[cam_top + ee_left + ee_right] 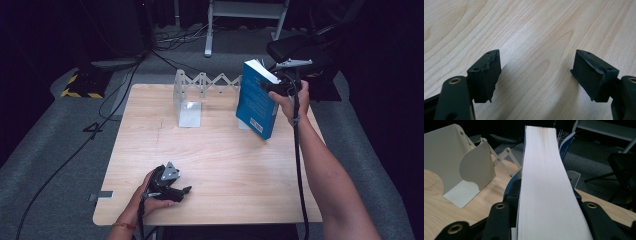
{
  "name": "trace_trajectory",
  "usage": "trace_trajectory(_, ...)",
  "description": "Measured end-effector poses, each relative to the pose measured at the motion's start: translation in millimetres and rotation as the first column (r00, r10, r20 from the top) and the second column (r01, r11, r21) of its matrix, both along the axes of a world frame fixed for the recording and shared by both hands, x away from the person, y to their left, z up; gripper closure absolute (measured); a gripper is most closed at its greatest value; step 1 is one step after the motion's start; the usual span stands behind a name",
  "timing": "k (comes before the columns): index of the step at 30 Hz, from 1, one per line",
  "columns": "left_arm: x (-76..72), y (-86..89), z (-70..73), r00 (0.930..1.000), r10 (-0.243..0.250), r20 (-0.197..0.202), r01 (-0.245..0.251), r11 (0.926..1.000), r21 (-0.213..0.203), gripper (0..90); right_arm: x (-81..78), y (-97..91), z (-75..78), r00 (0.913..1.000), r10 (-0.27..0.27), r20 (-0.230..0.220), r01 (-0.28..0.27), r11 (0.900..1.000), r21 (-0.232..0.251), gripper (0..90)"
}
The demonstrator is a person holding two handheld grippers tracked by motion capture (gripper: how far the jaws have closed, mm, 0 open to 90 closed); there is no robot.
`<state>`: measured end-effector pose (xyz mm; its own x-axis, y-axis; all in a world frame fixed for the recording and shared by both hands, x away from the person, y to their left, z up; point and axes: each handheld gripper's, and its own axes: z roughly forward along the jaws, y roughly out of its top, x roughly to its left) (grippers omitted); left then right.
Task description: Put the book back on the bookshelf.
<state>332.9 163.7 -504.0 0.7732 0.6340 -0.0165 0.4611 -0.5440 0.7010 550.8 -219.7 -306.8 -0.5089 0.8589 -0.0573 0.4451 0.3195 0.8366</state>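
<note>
My right tongs [272, 86] are clamped on a blue book [256, 99], gripping it across its thickness by the page edge. In the right gripper view the white block of pages [546, 187] runs straight up between the two black jaws, which press against the covers on either side. From the high view I see the book held upright but tilted, at the far right part of the table [220, 165], with its lower corner down near the wood; I cannot tell whether that corner touches. Just to its left stands a white metal book rack [189, 97] with an accordion-style lattice running along the far edge of the table towards the book. In the right gripper view the rack's curved end plate [475, 166] sits left of the pages, apart from them.

My left tongs [186, 190] rest low at the near left part of the table, well apart from the book. Their jaws stand wide with nothing between them but bare wood grain [536, 50].
</note>
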Motion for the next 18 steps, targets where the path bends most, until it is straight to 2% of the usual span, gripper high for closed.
trace_trajectory(5,0.9,-0.8,0.0,1.0000,0.000,0.002,0.000,1.0000,0.004,22.0,-8.8,-7.7,-2.6,0.9987,0.034,-0.037,-0.035,0.9993,-0.011,59.9)
trace_trajectory(13,1.0,-0.8,0.0,1.0000,0.000,0.001,0.000,1.0000,0.004,21.9,-25.7,-8.3,-0.5,0.9938,0.074,-0.083,-0.081,0.9934,-0.081,59.6)
trace_trajectory(16,0.9,-0.8,0.0,1.0000,0.000,0.001,0.000,1.0000,0.004,21.9,-25.6,-5.4,4.4,0.9865,0.098,-0.131,-0.115,0.9849,-0.129,58.1)
trace_trajectory(18,0.8,-0.9,0.0,1.0000,0.002,0.000,-0.002,1.0000,0.004,21.9,-24.0,-4.0,6.4,0.9837,0.101,-0.149,-0.123,0.9821,-0.143,57.2)
